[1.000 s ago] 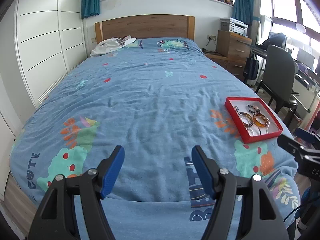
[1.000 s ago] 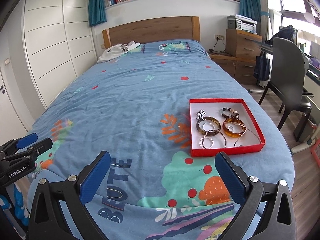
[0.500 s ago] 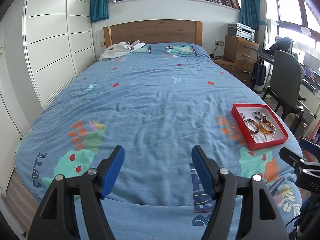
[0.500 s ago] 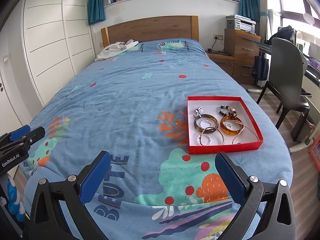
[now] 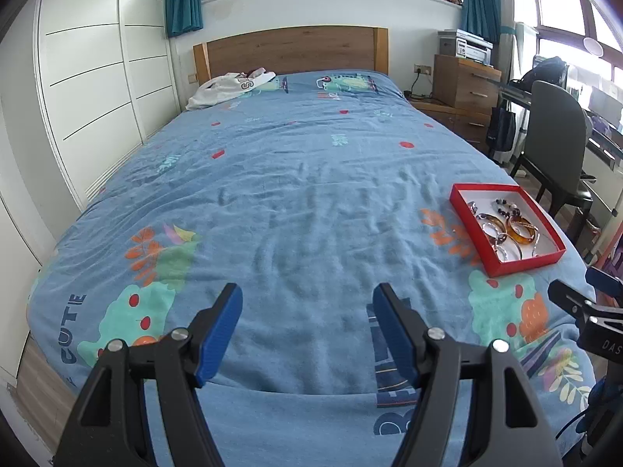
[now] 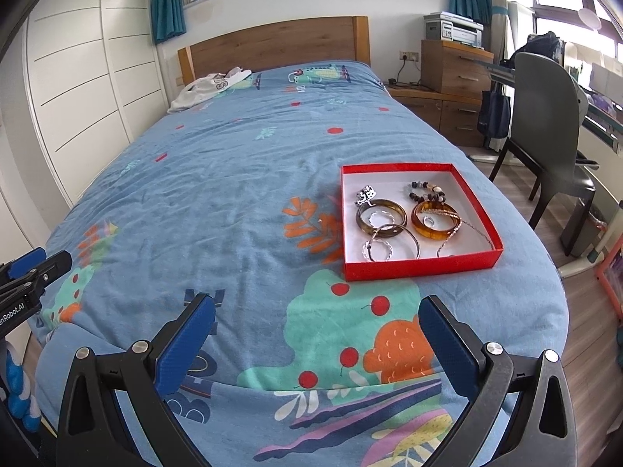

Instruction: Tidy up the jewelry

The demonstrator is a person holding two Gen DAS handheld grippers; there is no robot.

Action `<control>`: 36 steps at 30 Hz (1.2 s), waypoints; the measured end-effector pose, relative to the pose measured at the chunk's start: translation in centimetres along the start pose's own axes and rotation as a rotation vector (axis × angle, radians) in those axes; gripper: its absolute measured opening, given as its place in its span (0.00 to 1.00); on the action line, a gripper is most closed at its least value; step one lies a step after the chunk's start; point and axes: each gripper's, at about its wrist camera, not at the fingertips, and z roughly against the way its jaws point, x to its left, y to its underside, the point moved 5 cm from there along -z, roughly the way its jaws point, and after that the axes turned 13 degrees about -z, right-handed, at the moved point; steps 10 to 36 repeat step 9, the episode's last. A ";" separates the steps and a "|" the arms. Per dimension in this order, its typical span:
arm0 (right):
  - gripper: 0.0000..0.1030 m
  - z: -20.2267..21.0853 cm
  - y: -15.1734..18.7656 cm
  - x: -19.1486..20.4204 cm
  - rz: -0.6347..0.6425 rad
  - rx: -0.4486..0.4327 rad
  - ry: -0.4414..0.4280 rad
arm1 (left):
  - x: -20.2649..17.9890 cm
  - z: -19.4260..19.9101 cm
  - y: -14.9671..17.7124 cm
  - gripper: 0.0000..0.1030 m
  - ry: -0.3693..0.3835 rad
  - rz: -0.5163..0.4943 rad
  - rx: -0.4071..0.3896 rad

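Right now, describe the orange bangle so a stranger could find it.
On the blue bedspread sits a red tray near the bed's right edge. The orange bangle lies in its right half, clear amber, unlike the darker brown bangle to its left.

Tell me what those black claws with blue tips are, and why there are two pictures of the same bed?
They are two grabbing tools, one in each of a person's hands. Each carries a camera looking out between its fingers, hence two pictures. The left gripper and right gripper are both open and hold nothing. On the bed sits a red box with jewelry: brown bangles, an amber bangle, silver hoops and a beaded bracelet. A white garment lies near the headboard.
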 end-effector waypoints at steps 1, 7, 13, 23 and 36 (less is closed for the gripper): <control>0.99 -0.1 0.1 -0.1 -0.002 0.003 0.002 | -0.1 -0.1 0.0 0.66 0.006 0.000 0.003; 0.99 -0.3 0.0 -0.9 -0.008 0.001 0.017 | -0.5 -0.4 0.2 0.66 0.016 -0.010 0.009; 0.99 -0.4 0.0 -1.1 -0.009 -0.001 0.023 | -0.6 -0.6 0.3 0.66 0.020 -0.012 0.015; 0.99 -0.4 0.0 -1.1 -0.009 -0.001 0.023 | -0.6 -0.6 0.3 0.66 0.020 -0.012 0.015; 0.99 -0.4 0.0 -1.1 -0.009 -0.001 0.023 | -0.6 -0.6 0.3 0.66 0.020 -0.012 0.015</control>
